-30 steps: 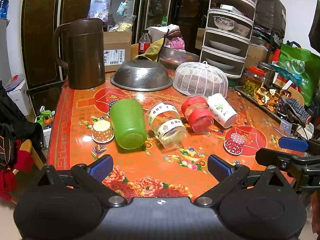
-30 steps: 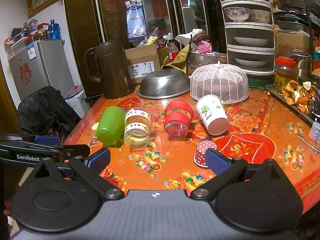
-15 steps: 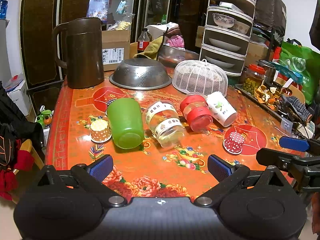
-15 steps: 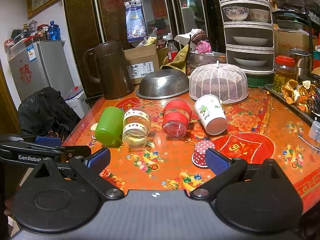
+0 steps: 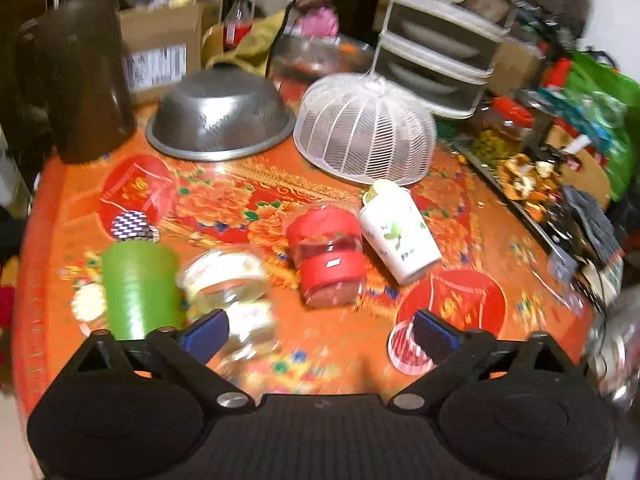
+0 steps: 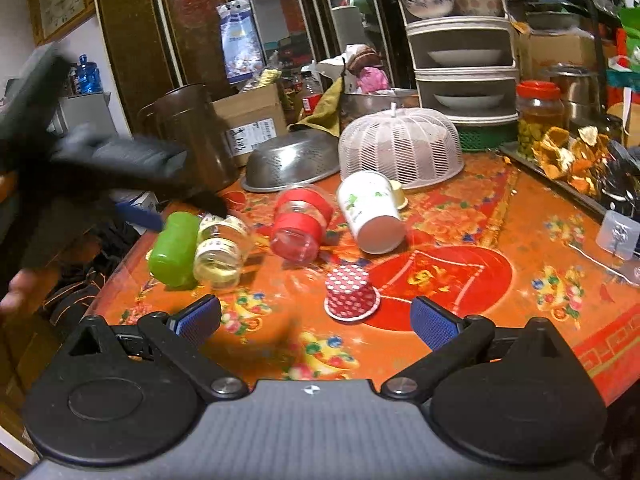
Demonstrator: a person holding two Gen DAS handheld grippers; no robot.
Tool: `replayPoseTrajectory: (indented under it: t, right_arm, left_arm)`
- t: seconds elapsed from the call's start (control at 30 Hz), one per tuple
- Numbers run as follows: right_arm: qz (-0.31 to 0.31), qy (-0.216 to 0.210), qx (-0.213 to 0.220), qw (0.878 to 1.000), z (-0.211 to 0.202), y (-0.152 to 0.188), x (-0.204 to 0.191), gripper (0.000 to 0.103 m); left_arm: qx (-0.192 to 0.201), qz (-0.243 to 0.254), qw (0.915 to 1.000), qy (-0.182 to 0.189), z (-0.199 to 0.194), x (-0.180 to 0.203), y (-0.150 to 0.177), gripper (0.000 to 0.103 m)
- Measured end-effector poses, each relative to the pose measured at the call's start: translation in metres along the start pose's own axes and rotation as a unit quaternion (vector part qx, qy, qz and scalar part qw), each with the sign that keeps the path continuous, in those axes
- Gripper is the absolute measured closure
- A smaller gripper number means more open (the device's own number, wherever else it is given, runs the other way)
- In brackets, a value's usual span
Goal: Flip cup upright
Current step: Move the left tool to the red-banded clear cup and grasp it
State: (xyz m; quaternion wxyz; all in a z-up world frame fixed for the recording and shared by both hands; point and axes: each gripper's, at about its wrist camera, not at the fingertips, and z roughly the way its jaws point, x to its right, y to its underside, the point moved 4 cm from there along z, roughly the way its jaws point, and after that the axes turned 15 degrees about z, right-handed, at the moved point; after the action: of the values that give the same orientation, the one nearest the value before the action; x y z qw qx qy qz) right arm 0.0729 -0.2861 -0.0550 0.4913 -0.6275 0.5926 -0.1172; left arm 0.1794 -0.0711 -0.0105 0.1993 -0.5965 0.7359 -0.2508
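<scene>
Four cups lie on their sides in a row on the orange table: a green cup (image 5: 138,288) (image 6: 175,250), a clear labelled cup (image 5: 230,284) (image 6: 222,250), a red-banded clear cup (image 5: 328,260) (image 6: 302,224) and a white paper cup (image 5: 398,232) (image 6: 370,212). My left gripper (image 5: 318,330) is open and empty, raised above the table's near edge, over the clear cup. It shows blurred in the right wrist view (image 6: 132,168), above the green cup. My right gripper (image 6: 316,320) is open and empty at the front edge.
A red dotted paper cup (image 6: 351,290) stands upside down near the front. A steel colander (image 5: 220,114), a white mesh food cover (image 5: 364,128) and a brown jug (image 5: 76,76) stand behind. A tray of clutter (image 6: 568,160) lines the right side.
My left gripper has risen and moved forward over the table toward the cups, blurring its view. My right gripper has edged forward a little. The cups lie as before.
</scene>
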Motion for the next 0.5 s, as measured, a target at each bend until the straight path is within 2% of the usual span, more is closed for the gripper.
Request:
replayPoseTrajectory:
  t: [0.07,0.17,0.5]
  right_arm:
    - [0.005,-0.003,-0.002,1.000,-0.002,0.000,0.008,0.001]
    - [0.011,-0.012,-0.005,1.000,-0.006,0.000,0.017,0.001]
    - [0.026,-0.044,-0.013,0.999,-0.005,-0.003,0.037,0.001]
  left_arm:
    - [-0.021,-0.016,0.9996,0.005,0.024,0.002,-0.012,0.009]
    - [-0.045,-0.024,0.9987,0.002,0.049,0.006,-0.023,0.018]
    - [-0.093,-0.012,0.9950,-0.035,0.095,0.019,-0.032,0.018]
